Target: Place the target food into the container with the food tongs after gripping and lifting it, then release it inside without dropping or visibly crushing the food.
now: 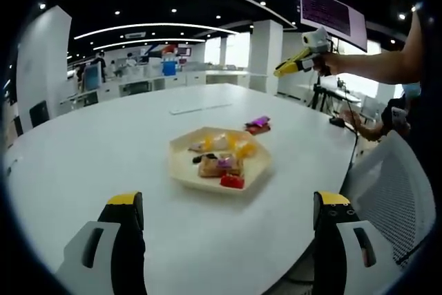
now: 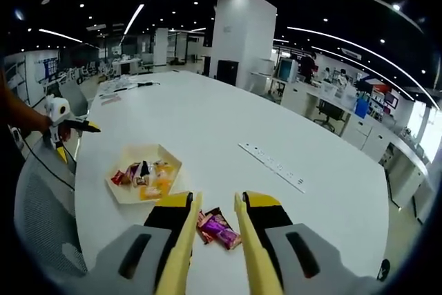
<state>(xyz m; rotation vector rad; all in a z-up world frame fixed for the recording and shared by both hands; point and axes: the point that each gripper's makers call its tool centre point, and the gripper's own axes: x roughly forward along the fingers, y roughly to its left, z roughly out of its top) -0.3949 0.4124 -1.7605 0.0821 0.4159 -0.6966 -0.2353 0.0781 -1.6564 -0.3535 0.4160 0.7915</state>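
Observation:
A beige hexagonal tray (image 1: 185,170) lies on the white table, holding several wrapped snacks in yellow, brown, red and black. The same tray (image 2: 121,193) is in the right gripper view too. Two purple snack packets (image 2: 219,230) lie on the table beside it, seen as one purple packet (image 1: 257,124) just beyond the tray. My left gripper (image 1: 229,202) hangs above the near table edge, its jaws wide apart and empty. My right gripper (image 2: 214,198) hovers above the purple packets, jaws a little apart, holding nothing. A hand holds that right gripper (image 1: 277,72) up high at the right.
The big white oval table (image 1: 103,143) has a long flat strip (image 2: 273,165) lying on it. A mesh-backed chair (image 1: 394,191) stands at the table's edge near the person's arm (image 1: 376,67). The left gripper (image 2: 81,143) shows at the far left. Office desks stand behind.

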